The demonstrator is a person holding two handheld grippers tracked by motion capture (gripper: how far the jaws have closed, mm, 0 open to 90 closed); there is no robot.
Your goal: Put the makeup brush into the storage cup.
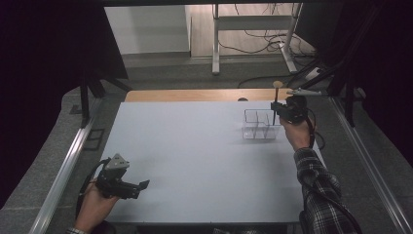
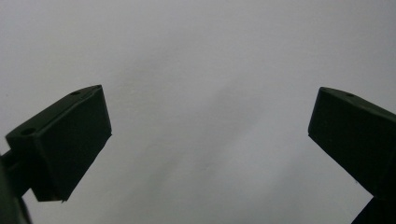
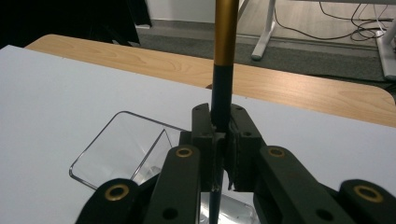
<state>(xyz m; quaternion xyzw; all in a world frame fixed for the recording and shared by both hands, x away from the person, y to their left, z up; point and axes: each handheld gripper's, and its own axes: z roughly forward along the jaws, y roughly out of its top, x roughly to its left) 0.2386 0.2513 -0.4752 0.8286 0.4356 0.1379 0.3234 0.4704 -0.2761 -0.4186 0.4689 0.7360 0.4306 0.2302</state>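
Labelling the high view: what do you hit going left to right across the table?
Left gripper, open, near the front-left edge → clear divided container → right gripper holding a brush upright at the container's right side.

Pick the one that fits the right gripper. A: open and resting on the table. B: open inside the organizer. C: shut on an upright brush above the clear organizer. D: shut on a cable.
C: the right gripper has its jaws closed on the upright brush, held over the clear organizer.
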